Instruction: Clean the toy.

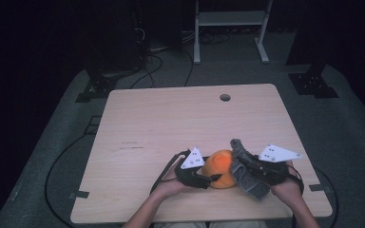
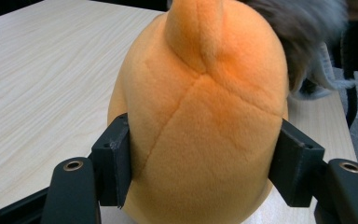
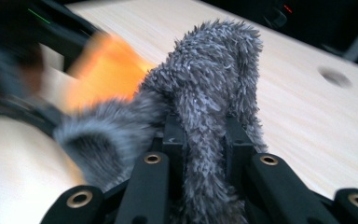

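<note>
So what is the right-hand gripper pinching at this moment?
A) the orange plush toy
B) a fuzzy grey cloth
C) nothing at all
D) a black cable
B: in the right gripper view the right gripper has its black jaws closed tight on the fuzzy grey cloth, while the orange plush toy sits between the jaws of the left gripper.
</note>
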A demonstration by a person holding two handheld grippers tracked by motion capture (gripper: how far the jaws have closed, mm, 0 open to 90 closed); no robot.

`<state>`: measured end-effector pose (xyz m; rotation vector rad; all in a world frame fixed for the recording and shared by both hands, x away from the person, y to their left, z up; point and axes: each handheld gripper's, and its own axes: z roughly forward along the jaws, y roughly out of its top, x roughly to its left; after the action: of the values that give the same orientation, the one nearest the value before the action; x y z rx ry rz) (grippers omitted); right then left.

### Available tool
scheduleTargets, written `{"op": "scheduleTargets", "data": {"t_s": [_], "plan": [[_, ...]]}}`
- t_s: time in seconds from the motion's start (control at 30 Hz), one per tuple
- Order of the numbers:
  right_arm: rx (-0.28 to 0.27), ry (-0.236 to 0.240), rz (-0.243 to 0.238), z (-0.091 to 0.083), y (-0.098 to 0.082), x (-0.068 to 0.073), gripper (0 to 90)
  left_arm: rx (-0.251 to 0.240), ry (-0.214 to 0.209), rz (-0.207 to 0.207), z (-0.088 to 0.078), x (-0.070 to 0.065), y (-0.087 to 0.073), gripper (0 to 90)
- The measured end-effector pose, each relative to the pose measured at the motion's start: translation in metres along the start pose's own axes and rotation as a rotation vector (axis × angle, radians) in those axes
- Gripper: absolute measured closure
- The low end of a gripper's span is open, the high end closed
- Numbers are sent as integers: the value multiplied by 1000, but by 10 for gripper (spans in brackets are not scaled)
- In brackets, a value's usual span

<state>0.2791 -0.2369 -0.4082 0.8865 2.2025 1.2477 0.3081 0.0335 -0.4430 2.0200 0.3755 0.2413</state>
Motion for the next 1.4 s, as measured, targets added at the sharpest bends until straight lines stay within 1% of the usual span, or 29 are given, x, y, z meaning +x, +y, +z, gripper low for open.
{"op": "scheduleTargets", "data": {"t_s": [0.07,0.13,0.17,0.2,0.23,0.3,0.37,0.4,0.43,0.47,0.5,0.53,0.6,0.67,0.77,0.8,0.87,0.93,0.97,1.0,1.03,1.07,1.17,1.2,1.23,1.27,1.3,1.33,1.4], "plan": [[17,-6,28,-2,-4,-5,749,3,1,11,2,-2,1,329],[3,8,6,-7,1,1,750,3,0,3,1,-1,0,330],[-12,27,-6,-8,4,4,750,0,-3,-10,0,1,-1,331],[-28,58,-21,-9,8,8,750,1,-3,-12,-2,3,-2,331],[-33,76,-35,-10,10,11,749,0,-3,-18,-3,5,-2,331],[-21,61,-46,-7,9,11,749,-2,-5,-36,-5,8,-3,331],[11,17,-37,-4,1,3,749,-8,-3,-55,-5,10,-4,332],[20,11,-15,-3,-2,-1,749,-9,-3,-55,-4,10,-4,333],[22,18,0,-4,-4,-4,750,-8,-3,-52,-4,9,-3,333],[22,19,-6,-6,-2,-3,749,-7,-2,-53,-4,9,-3,333],[9,32,-6,-8,1,0,750,-8,-1,-57,-4,9,-4,333],[-16,70,-12,-11,5,3,749,-10,-3,-62,-4,10,-5,334],[-38,120,-25,-11,9,6,747,-12,-8,-69,-5,11,-5,334],[-11,95,-35,-6,6,5,746,-11,-8,-70,-5,11,-6,333],[53,7,-9,-2,-7,-8,747,-13,-9,-64,-4,11,-6,333],[66,1,6,-3,-10,-11,748,-9,-9,-60,-4,10,-6,333],[40,36,12,-7,-7,-9,748,-10,-8,-54,-3,8,-6,333],[-20,108,3,-10,3,-1,747,-10,-15,-50,-2,7,-7,335],[-37,131,-12,-9,7,2,746,-5,-13,-42,-3,7,-7,337],[-33,140,-20,-7,9,5,746,-4,-15,-41,-3,7,-7,337],[-27,134,-24,-5,8,4,745,-4,-19,-42,-4,7,-7,337],[-17,120,-12,-3,4,0,745,-4,-20,-42,-4,7,-7,336],[27,58,17,-1,-6,-11,746,-5,-24,-40,-3,7,-7,336],[31,57,31,-3,-8,-12,746,-4,-25,-38,-3,7,-7,336],[19,66,32,-4,-7,-11,746,-4,-23,-40,-3,7,-7,336],[2,78,29,-6,-4,-9,746,-7,-24,-43,-3,7,-8,336],[-22,102,24,-7,0,-5,746,-6,-29,-33,-4,7,-8,336],[-31,121,14,-6,3,-2,747,-6,-37,-26,-5,7,-7,318],[-12,118,-2,-1,1,2,748,-1,-43,-55,-7,9,-3,219]]}}
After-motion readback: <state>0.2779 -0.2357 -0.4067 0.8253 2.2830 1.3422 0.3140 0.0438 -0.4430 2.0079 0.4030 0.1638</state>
